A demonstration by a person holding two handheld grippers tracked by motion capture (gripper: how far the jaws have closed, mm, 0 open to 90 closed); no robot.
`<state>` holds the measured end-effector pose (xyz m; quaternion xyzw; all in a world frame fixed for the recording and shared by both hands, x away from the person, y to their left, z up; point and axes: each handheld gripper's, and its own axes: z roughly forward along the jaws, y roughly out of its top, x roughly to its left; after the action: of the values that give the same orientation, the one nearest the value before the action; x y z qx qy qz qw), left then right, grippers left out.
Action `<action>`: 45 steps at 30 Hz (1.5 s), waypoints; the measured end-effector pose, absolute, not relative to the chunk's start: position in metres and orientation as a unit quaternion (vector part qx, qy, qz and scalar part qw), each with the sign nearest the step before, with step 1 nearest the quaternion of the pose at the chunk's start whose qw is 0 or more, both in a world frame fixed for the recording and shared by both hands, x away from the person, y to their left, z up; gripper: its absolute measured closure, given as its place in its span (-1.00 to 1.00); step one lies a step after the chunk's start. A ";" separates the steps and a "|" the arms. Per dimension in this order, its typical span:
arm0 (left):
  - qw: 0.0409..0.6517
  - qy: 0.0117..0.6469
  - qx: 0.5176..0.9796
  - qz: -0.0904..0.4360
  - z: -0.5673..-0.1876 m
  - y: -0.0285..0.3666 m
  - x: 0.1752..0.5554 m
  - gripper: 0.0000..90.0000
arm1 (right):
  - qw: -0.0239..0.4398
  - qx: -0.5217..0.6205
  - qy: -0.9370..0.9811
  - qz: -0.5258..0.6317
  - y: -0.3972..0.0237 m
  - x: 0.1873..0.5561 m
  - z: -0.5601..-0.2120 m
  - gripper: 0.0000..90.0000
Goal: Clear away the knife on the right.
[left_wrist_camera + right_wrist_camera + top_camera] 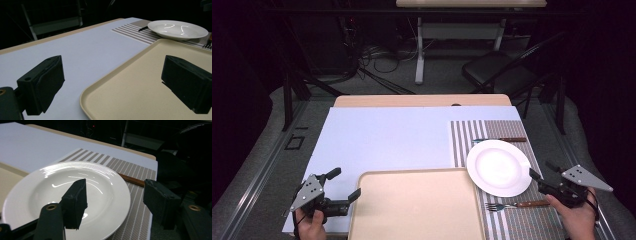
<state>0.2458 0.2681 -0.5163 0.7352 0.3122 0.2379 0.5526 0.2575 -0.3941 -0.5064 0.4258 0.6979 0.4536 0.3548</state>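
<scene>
Table (377, 135) under a pale blue sheet carries everything, and at its near edge lies a beige tray (417, 205), long axis running left to right. Right of the tray a striped placemat (507, 131) runs front to back. A white plate (498, 167), round and so with no long axis, sits on the mat with its left rim just over the tray corner. The right gripper (538, 171) stands just beside the plate's right rim, jaws parted with nothing between them. The left gripper (345, 184) hangs wide open at the tray's left edge. A knife (500, 139) beyond the plate and a fork (517, 204) before it both lie left to right.
</scene>
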 end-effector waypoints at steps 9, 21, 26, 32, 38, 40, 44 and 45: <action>0.551 0.312 0.737 0.236 -0.517 0.267 0.246 -0.89 | 0.358 0.425 0.694 0.458 -0.398 0.280 -0.505 -0.22; 0.551 0.311 0.738 0.235 -0.517 0.267 0.247 -0.90 | 0.330 0.427 0.704 0.462 -0.392 0.320 -0.492 -0.28; 0.548 0.312 0.739 0.235 -0.518 0.267 0.247 -0.89 | 0.334 0.421 0.710 0.455 -0.391 0.331 -0.486 -0.37; 0.547 0.312 0.741 0.235 -0.518 0.266 0.247 -0.89 | 0.334 0.412 0.720 0.447 -0.392 0.348 -0.477 -0.38; 0.546 0.311 0.741 0.235 -0.518 0.266 0.248 -0.89 | 0.337 0.405 0.721 0.450 -0.391 0.366 -0.470 -0.35; 0.547 0.311 0.741 0.235 -0.518 0.266 0.248 -0.90 | 0.336 0.404 0.724 0.447 -0.390 0.371 -0.471 -0.35; 0.545 0.312 0.742 0.235 -0.518 0.267 0.248 -0.89 | 0.332 0.404 0.730 0.440 -0.388 0.378 -0.475 -0.33; 0.545 0.312 0.742 0.234 -0.518 0.267 0.248 -0.89 | 0.331 0.404 0.732 0.438 -0.387 0.380 -0.476 -0.33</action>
<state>0.2485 0.2668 -0.5184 0.7421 0.3123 0.2344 0.5448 0.3803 -0.3873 -0.4763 0.4040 0.7321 0.4376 0.3307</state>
